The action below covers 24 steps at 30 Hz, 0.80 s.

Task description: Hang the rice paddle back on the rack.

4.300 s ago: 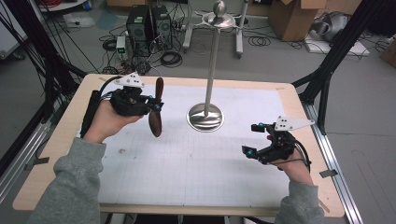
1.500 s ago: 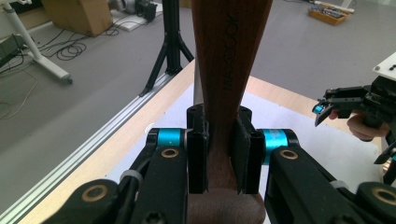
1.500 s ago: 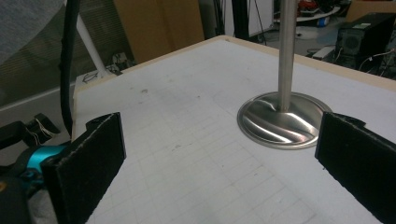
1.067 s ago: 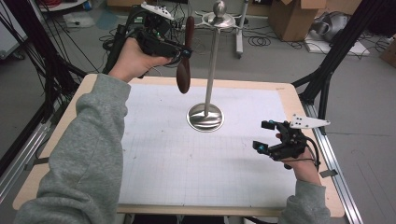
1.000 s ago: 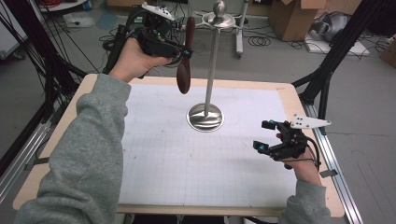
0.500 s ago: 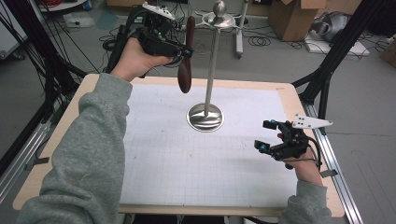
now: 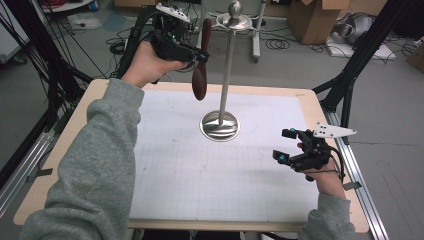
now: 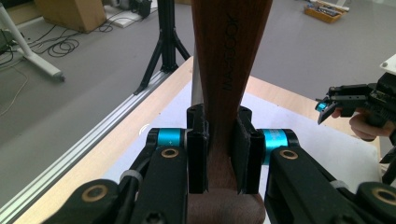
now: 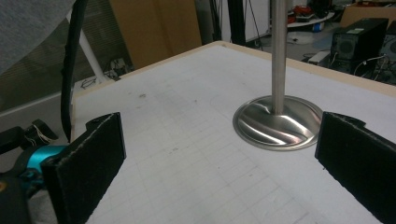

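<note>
Left tongs clamp wooden spoon beside steel stand; right tongs gape, empty.

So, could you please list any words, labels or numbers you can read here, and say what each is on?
On the wooden utensil, held in the left gripper: engraved capitals run along the handle, too faint to read for sure.
On the metal stand, the white grid mat and the right gripper: no text readable.

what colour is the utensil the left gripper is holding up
Dark reddish-brown wood; the wooden utensil shows best in the left gripper view.
</note>
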Each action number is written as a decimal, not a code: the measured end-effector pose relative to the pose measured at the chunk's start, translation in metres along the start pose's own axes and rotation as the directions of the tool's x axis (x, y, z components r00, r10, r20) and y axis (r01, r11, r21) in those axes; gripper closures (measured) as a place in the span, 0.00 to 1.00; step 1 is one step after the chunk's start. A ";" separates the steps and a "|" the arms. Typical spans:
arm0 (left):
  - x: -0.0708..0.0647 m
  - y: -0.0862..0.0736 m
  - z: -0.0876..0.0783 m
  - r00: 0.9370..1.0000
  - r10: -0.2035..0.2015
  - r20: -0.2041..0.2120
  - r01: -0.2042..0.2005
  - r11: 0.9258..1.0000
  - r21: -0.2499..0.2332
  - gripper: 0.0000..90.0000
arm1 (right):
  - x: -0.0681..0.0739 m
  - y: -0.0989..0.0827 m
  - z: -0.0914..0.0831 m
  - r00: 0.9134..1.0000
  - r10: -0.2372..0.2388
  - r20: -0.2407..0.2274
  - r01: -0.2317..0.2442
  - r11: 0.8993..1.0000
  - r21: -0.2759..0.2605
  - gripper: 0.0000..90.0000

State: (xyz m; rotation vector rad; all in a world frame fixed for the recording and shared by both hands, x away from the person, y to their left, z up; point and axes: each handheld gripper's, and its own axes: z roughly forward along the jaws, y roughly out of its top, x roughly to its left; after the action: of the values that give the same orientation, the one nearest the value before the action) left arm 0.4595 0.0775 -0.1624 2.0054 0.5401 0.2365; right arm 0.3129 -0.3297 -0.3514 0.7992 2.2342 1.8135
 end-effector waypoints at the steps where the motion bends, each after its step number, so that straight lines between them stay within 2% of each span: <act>1: 0.000 0.000 0.001 1.000 0.003 -0.002 -0.003 1.000 0.002 0.86 | 0.000 0.000 0.000 1.000 -0.003 -0.001 0.003 1.000 0.002 0.00; 24: -0.001 0.000 0.013 1.000 -0.002 0.001 0.002 1.000 -0.003 0.86 | -0.001 -0.001 -0.002 1.000 0.001 0.002 -0.001 1.000 -0.001 0.00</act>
State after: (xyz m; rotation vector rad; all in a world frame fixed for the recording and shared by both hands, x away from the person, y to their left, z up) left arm 0.4637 0.0666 -0.1686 2.0019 0.5407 0.2356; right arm 0.3126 -0.3316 -0.3516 0.8026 2.2320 1.8129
